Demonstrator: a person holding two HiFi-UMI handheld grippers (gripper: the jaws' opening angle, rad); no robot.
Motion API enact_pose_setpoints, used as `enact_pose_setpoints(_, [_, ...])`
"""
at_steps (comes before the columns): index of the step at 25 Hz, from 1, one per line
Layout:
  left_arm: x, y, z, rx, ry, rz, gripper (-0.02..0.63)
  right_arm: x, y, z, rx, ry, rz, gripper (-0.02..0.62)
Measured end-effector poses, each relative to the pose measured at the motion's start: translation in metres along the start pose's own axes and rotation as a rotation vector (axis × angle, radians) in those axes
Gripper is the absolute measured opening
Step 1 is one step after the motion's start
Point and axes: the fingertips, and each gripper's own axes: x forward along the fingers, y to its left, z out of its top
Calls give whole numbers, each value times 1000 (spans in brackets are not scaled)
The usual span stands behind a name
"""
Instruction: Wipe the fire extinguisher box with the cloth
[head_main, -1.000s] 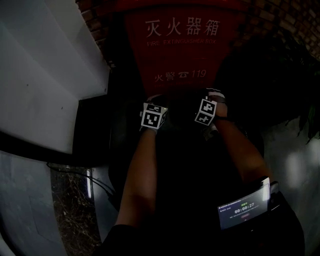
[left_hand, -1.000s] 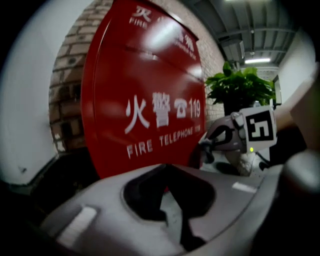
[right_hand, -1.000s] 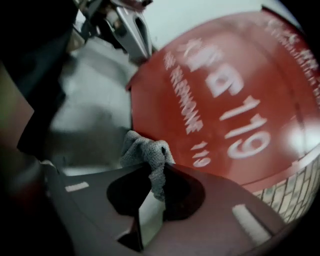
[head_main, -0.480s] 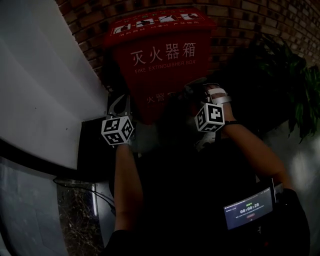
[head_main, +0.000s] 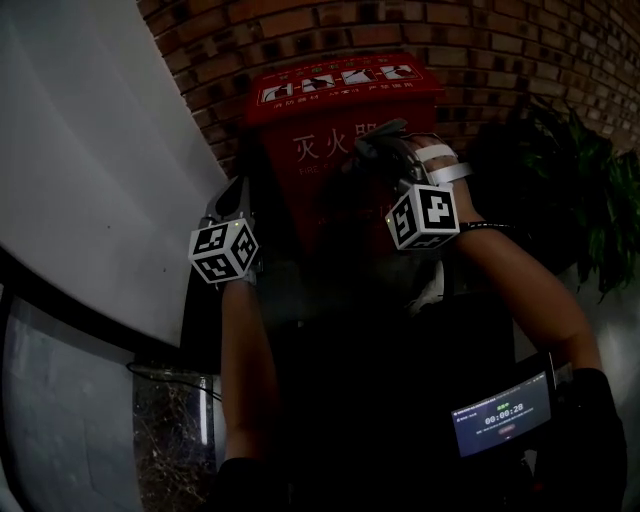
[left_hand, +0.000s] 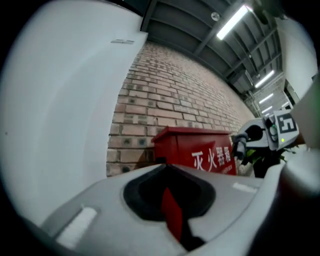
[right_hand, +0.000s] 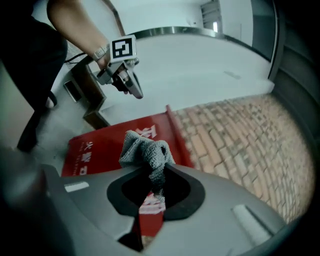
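While right gripper (right_hand: 156, 181) clamps bunched cloth (right_hand: 144, 150) near box (right_hand: 102, 149) top, left gripper (left_hand: 170, 204) closed, empty.

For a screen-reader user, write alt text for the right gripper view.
The right gripper is shut on a bunched grey cloth, with the red fire extinguisher box behind it and a brick wall to the right. Farther off, the left gripper is held up in front of a white wall.
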Motion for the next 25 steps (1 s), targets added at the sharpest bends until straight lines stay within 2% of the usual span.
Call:
enact_pose_setpoints(3, [3, 11, 43, 37, -22, 7, 3, 1, -46, 37, -51, -62, -47, 43])
enact_pose_setpoints(6, [19, 7, 87, 119, -1, -19, 3, 16, -92, 65, -75, -98, -70, 43])
enact_pose_setpoints(8, [33, 0, 112, 162, 18, -55, 3, 36, -117, 76, -68, -98, -60, 43])
enact_pose_setpoints(11, [55, -4, 134, 196, 49, -96, 3, 78, -138, 84, -33, -68, 7, 43])
enact_pose_setpoints(15, [84, 1, 136, 228, 116, -114, 3, 135, -141, 89, -64, -51, 141, 43])
enact_pose_setpoints(19, [102, 23, 130, 233, 163, -91, 3, 188, -127, 87, -108, -19, 287, 41])
enact_pose_setpoints(25, [114, 51, 114, 216, 190, -78, 3, 257, -113, 82, -217, 56, 334, 41])
